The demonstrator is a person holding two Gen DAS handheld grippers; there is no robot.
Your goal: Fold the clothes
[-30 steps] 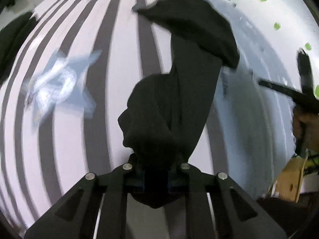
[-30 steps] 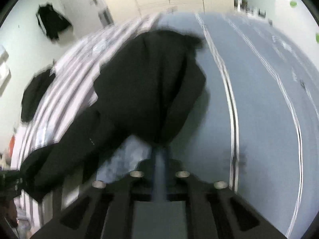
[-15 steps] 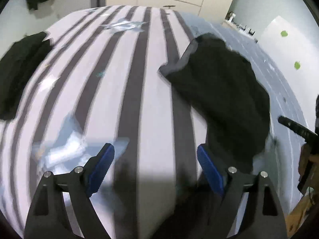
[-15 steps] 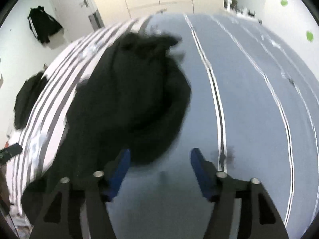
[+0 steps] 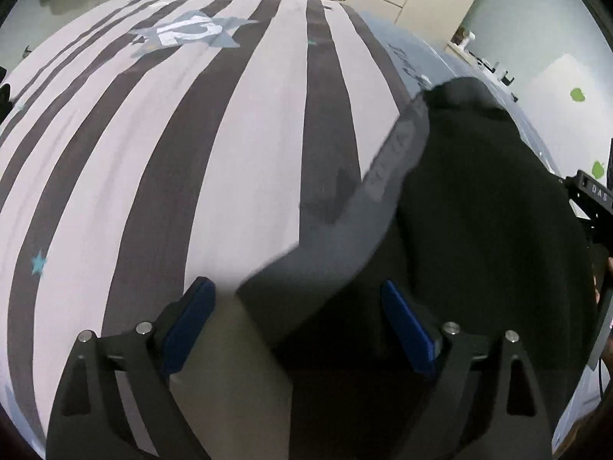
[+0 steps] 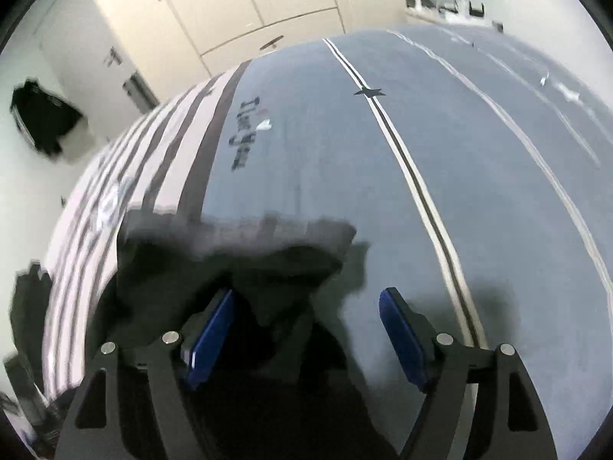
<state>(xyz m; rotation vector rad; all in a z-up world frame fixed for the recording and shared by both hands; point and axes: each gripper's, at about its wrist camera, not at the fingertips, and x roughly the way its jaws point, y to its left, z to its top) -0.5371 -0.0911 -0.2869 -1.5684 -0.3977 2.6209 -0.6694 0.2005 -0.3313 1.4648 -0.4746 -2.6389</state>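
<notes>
Change from one second earlier: both grippers then stood pinched on the black garment, which hung bunched from their closed tips. The cloth is now released and lies on the bed, and each pair of blue pads has parted wide.

Left gripper [image 5: 299,324]: jaws wide and opening. The near edge of the black garment [image 5: 479,237] lies in the gap between the blue pads [image 5: 408,329], though neither pad presses on it. The garment spreads from beneath the right-hand finger up toward the right of the view, with a paler grey band [image 5: 387,176], blurred, along its left margin. To the left of it the striped bedcover [image 5: 161,176] shows bare white and dark bands; farther off is a pale star print [image 5: 187,32]. At the right edge a dark piece of the other gripper's body is partly seen, too cropped to read further.

Right gripper [image 6: 306,329]: jaws wide and opening. Dark cloth of the same garment [image 6: 268,268] sits in the gap against the left pad [image 6: 212,333] and reaches under the gripper body; whether it touches that pad cannot be told. The right pad stands clear over the grey-blue sheet [image 6: 440,161]. Beyond the garment's grey hem, blurred, the sheet carries a dark line of lettering [image 6: 245,134] and a paired white and black stripe [image 6: 402,153] with a small star on it. Farthest off stand cream cupboard doors [image 6: 230,7], and another dark garment [image 6: 42,119] hangs on the wall at left.
</notes>
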